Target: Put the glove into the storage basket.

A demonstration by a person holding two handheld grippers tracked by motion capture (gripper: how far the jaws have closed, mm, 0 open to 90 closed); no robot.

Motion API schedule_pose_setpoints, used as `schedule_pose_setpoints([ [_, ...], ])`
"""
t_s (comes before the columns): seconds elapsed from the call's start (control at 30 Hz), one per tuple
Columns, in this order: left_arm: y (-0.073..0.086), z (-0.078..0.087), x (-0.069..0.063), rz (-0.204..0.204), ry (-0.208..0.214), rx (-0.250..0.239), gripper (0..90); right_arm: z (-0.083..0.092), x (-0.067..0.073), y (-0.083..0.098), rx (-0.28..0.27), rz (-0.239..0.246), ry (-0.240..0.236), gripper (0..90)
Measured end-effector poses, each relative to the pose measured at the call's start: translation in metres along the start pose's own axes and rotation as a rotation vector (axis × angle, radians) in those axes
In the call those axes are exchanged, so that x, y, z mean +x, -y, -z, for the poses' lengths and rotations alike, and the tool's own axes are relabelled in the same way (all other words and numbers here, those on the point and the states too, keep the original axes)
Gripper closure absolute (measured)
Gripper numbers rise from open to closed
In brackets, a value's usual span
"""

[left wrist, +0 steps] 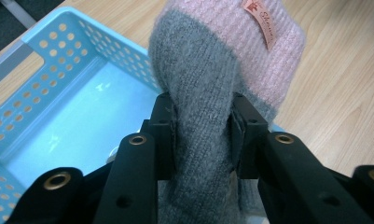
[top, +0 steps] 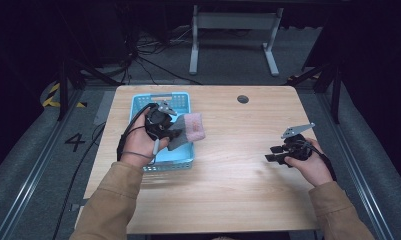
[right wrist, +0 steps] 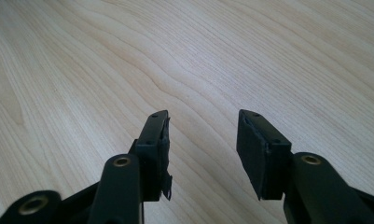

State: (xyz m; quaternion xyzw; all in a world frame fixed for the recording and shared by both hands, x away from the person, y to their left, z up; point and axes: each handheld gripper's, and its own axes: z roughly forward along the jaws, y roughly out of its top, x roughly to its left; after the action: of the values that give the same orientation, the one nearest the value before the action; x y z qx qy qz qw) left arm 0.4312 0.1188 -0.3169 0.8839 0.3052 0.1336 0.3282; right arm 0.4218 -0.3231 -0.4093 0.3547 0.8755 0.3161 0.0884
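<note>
A knitted sock, grey with a pink cuff and a small sewn label, hangs in my left gripper, which is shut on its grey part. From above, the sock sits over the right edge of a light blue perforated basket, held there by the left gripper. Below the sock, the basket shows a bare floor. At the table's right my right gripper hovers low over the wood, pointing left. Its jaws stand open with nothing between them.
The wooden table has a round cable hole near its back edge. Dark floor, cables and a grey desk frame lie beyond the table.
</note>
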Motion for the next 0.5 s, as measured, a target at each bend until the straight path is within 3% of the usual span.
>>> schedule_pose_setpoints([
  [0.5, 0.012, -0.009, 0.045, 0.072, 0.003, 0.047, 67.3, 0.002, 0.002, 0.007, 0.003, -0.014, 0.003, 54.7],
])
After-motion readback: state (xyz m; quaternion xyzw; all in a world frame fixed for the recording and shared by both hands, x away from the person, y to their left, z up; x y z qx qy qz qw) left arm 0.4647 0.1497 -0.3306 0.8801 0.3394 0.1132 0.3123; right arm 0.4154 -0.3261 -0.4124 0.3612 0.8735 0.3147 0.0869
